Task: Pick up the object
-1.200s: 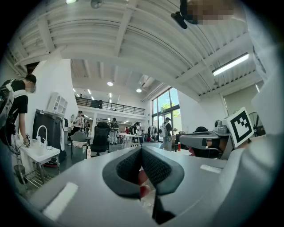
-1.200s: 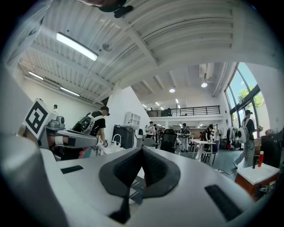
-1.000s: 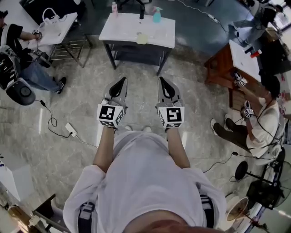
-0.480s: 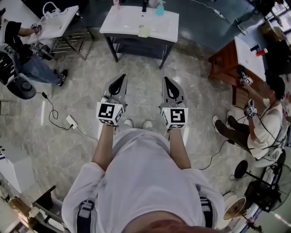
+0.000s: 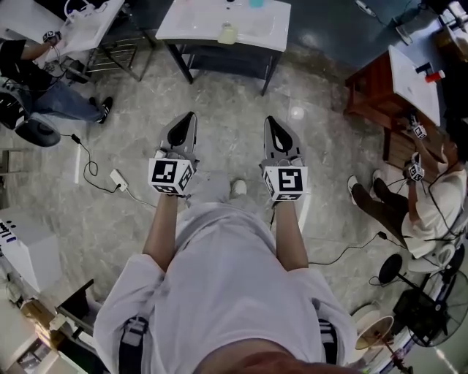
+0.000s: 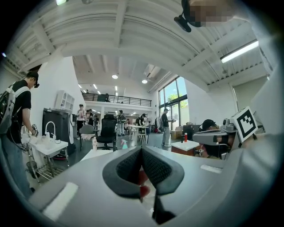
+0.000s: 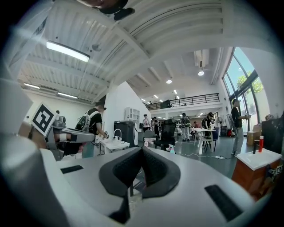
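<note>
Approach step, I judge: grey left gripper [image 5: 183,123] and grey right gripper [image 5: 276,126], mid-frame, are pressed together, empty. The likely object, a pale yellow block [image 5: 228,33], sits on the white rectangular table [image 5: 191,25], top centre. Next: get nearer, spread the jaws.

The left gripper [image 5: 191,117] and right gripper [image 5: 269,120] are pale grey with black pads [image 6: 128,170], their cubes [image 5: 170,177] patterned in black-and-white squares. The floor [image 5: 234,95] is grey veined stone; a white table [image 5: 190,22] at the top holds a pale yellow item [image 5: 227,33].
</note>
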Demonstrator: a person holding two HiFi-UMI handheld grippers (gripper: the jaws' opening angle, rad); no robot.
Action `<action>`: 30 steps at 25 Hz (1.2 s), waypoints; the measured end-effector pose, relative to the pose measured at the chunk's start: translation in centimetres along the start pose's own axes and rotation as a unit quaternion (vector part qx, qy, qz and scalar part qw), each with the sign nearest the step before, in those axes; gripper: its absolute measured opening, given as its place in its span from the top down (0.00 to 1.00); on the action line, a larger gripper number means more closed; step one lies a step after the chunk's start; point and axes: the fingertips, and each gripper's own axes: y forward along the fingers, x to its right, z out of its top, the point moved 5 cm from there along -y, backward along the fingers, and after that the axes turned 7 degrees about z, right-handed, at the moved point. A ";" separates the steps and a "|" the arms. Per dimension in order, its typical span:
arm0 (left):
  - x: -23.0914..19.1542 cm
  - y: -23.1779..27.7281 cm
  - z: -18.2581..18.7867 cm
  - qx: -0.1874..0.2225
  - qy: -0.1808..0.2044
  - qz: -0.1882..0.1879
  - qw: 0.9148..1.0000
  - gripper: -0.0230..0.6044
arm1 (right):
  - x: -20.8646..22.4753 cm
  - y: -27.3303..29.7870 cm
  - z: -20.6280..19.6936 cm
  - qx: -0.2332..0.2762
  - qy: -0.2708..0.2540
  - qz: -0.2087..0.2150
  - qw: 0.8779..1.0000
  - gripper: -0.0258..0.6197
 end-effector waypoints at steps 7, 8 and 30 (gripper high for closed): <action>0.4 3.2 0.3 0.001 0.004 0.002 1.000 0.96 | 2.6 1.5 -0.4 -0.003 0.002 0.005 1.000 0.96; 0.3 3.8 0.5 0.005 0.004 0.001 1.000 0.96 | 3.0 1.9 -0.4 -0.003 0.001 0.006 1.000 0.96; -12.9 31.8 1.9 0.022 -0.031 -0.017 0.999 0.96 | 15.0 29.5 -0.5 -0.073 0.009 0.025 0.997 0.96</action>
